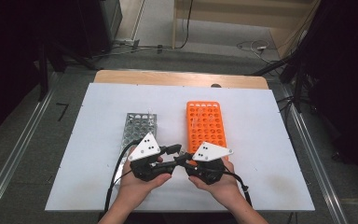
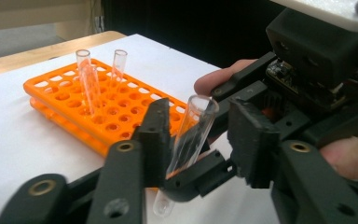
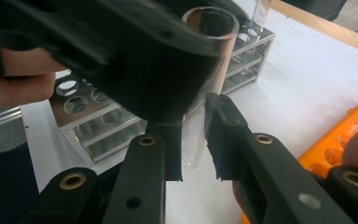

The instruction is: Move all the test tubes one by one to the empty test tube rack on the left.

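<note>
Metal rack [image 1: 138,127]: stood on the left half of the white sheet [image 1: 88,154], a silvery grid of round holes; in the right gripper view [image 3: 100,116] it lay behind the jaws, with one clear tube standing at its far end.

Left hand [image 1: 137,184]: came in from the bottom edge of the high view and gripped the body of its tool just in front of the metal rack's near end.

Left gripper [image 1: 179,150]: pointed rightward toward the other tool. In the left gripper view [image 2: 200,140] its two black jaws stood on either side of the glass; the left pad lay against the wall, while a gap showed at the right pad, so the glass was between them without being clamped.

Test tube [image 2: 191,135]: clear, empty, tilted with its open mouth up and to the right, its rounded bottom hanging below the crossing jaws. It sat between the two tools, above the sheet and just in front of the orange rack's near end.

Right gripper [image 1: 182,161]: pointed leftward, meeting the left one tip to tip. In the right gripper view [image 3: 196,140] its pads were clenched on the lower part of the tube.

Right hand [image 1: 216,184]: held its tool at the near edge of the orange rack.

Orange rack [image 1: 206,125]: lay right of centre, long side running away from the person, with two clear tubes [image 2: 98,77] upright at its far end.
</note>
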A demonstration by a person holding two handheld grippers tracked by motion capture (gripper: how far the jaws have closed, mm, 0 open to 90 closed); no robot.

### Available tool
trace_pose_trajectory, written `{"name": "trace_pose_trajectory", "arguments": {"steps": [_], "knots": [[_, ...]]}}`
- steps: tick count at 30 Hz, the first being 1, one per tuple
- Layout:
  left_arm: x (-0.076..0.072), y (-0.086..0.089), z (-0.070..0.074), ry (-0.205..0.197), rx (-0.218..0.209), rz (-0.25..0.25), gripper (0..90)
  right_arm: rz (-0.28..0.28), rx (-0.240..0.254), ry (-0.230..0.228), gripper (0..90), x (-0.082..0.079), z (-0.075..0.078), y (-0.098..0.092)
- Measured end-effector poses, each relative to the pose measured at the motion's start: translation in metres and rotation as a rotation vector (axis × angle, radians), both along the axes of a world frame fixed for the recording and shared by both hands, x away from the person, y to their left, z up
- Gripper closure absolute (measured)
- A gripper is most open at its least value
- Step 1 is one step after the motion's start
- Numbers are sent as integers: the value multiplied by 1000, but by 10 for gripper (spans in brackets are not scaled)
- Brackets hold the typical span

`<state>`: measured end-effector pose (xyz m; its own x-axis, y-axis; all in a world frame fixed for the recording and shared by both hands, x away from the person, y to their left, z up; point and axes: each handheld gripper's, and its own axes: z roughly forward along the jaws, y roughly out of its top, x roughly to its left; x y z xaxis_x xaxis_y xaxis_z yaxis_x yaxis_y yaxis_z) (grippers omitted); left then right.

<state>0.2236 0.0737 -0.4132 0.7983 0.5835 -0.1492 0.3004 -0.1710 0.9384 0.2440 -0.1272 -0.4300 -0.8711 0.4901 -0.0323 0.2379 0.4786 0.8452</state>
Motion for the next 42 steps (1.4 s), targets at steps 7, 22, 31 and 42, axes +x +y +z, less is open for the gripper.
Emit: {"name": "trace_pose_trajectory", "arguments": {"steps": [7, 22, 31, 42], "knots": [[1, -2, -1, -1, 23, 8, 714, 11, -10, 3, 740, -2, -1, 3], [6, 0, 4, -15, 37, 40, 760, -16, 10, 17, 661, 0, -3, -3], [15, 13, 8, -3, 12, 67, 761, -31, 37, 42, 360, 2, -3, -30], [29, 30, 17, -9, 18, 127, 761, -95, 88, 2, 66, 1, 1, -84]]}}
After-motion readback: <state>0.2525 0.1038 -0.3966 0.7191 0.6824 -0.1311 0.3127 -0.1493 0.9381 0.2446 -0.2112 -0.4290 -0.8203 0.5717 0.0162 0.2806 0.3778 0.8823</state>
